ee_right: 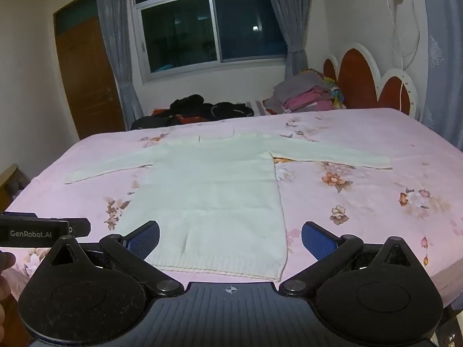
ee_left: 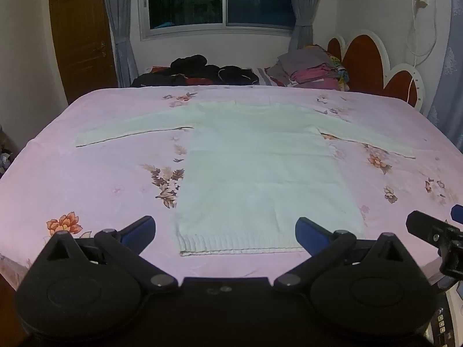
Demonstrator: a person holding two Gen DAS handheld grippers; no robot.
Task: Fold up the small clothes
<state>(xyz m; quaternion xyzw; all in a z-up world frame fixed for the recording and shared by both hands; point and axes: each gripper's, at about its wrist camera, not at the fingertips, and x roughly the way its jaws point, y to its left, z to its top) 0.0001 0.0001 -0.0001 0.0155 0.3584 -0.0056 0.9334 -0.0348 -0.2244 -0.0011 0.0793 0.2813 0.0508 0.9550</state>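
Blue rubbery pads line both claws, and both stand spread wide with nothing between them. The left gripper (ee_left: 225, 231) hangs over the near edge of the bed (ee_left: 86, 179), its open fingers framing the ribbed hem; the right gripper (ee_right: 230, 238) hovers beside it, nearer the hem's right corner. Beyond them the white sweater (ee_left: 260, 173) lies flat on the pink flowered sheet, hem toward the near edge, collar toward the far edge, both sleeves stretched out sideways. It looks like a soft, light knit: likely to sag and stretch when lifted, not slippery, with enough bulk for the pads to bite. A sensible hold would be a cuff or a shoulder seam, pinching both layers together, to carry each sleeve across the body. Other clothes (ee_left: 312, 69) are piled past the far edge.
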